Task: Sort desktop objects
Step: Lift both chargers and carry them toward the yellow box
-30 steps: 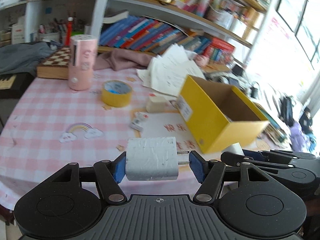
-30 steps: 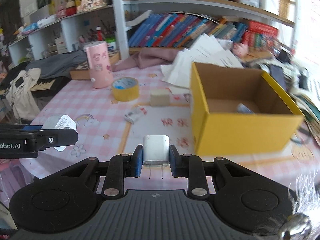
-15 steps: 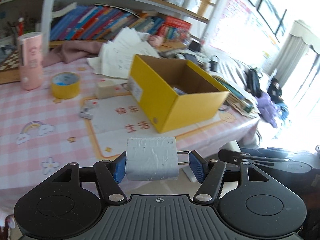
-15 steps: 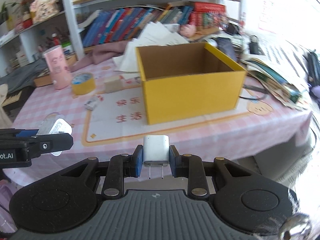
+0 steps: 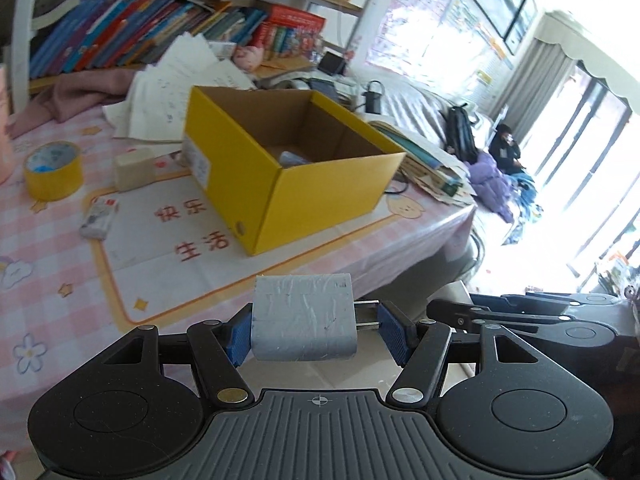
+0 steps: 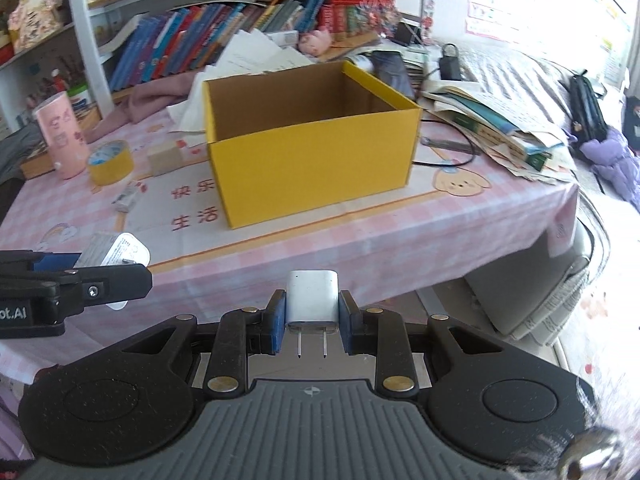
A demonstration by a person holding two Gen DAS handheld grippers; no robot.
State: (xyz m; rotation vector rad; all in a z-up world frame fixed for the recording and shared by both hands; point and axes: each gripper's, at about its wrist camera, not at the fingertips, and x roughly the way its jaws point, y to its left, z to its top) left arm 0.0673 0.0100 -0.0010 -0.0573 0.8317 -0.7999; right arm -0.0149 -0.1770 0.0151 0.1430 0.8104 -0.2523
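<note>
My left gripper [image 5: 316, 332] is shut on a large grey-white charger [image 5: 304, 326], its prongs lying sideways against the right pad. That charger [image 6: 114, 250] and the left gripper also show at the left edge of the right wrist view. My right gripper [image 6: 312, 322] is shut on a small white plug adapter [image 6: 312, 300], prongs pointing back at the camera. Both hover off the table's near edge. An open yellow cardboard box [image 5: 292, 184] [image 6: 316, 160] stands on the pink checked tablecloth beyond them, with something small lying inside it [image 5: 290, 157].
Left of the box lie a yellow tape roll [image 5: 54, 170], a beige block [image 5: 134, 168] and a small white packet [image 5: 98, 218]. A pink tumbler [image 6: 62, 142] stands further left. Loose papers, books [image 6: 496, 124], a cable and a bookshelf lie behind and right. A person sits far right [image 5: 506, 150].
Both grippers have swung to the right along the table's front edge with their chargers still held. The yellow box has come nearer the middle of both views; the table's right corner now shows.
</note>
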